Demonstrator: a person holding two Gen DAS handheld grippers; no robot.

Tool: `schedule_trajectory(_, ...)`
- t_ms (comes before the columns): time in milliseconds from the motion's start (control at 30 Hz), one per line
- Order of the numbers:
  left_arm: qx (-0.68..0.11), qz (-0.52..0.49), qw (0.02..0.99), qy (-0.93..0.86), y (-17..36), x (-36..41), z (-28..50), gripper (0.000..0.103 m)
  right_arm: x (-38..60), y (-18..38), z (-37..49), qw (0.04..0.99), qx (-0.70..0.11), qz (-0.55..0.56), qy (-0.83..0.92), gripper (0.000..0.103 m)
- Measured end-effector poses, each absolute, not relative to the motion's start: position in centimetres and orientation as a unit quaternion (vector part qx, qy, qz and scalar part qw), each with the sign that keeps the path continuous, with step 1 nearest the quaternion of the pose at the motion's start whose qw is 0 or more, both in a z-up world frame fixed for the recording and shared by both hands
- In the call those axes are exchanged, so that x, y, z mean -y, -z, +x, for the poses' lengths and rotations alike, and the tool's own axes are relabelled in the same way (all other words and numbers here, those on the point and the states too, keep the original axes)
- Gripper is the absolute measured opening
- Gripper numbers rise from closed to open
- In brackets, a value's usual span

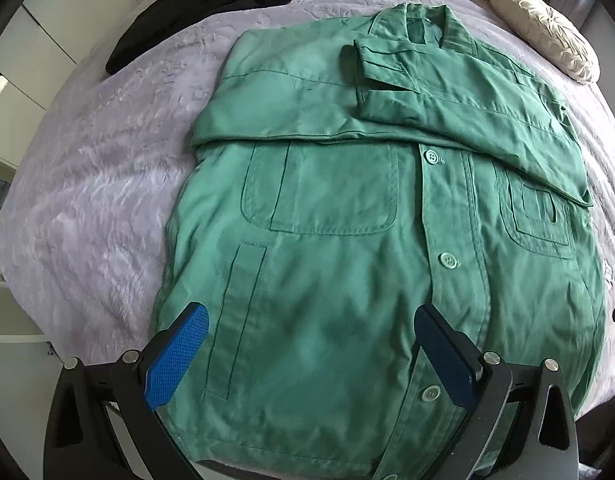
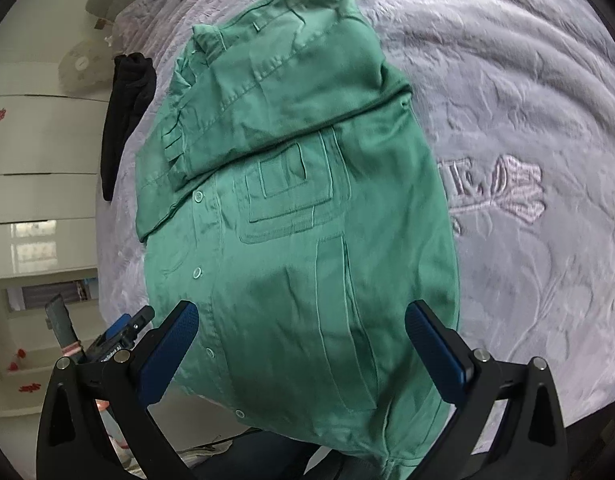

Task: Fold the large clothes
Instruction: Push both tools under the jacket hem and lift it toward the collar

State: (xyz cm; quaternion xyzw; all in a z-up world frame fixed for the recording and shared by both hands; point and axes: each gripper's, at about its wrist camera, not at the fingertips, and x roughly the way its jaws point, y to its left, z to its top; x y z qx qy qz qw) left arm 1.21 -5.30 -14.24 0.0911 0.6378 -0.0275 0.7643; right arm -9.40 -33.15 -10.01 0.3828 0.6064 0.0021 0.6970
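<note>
The green jacket (image 1: 347, 208) lies buttoned on the bed (image 1: 87, 200), sleeves folded across its chest, directly below both grippers. The left gripper (image 1: 311, 348) and right gripper (image 2: 303, 344) hover with jaws spread wide, holding nothing.

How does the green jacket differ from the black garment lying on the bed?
The green jacket lies spread flat in the middle of the bed, buttoned, with both sleeves folded across its chest; the black garment lies bunched at the far edge. The jacket shows pockets and buttons; the black garment shows no such detail. The jacket fills most of the view; the black garment looks smaller. Both rest on the lilac bedspread.
</note>
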Motion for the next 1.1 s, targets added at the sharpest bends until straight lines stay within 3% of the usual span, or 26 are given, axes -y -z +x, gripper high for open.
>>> schedule_trajectory(633,-0.661,0.078,0.744,0.052,17.0,-4.6,-3.2,0.103,26.5,12.2,-14.7,0.678,-0.611,0.405,0.052,0.103)
schedule_trajectory(1100,-0.686,0.022,0.719,0.106,18.8,-10.0,-5.4,0.103,30.9,11.4,-21.1,0.703,-0.568,0.407,0.135,0.103)
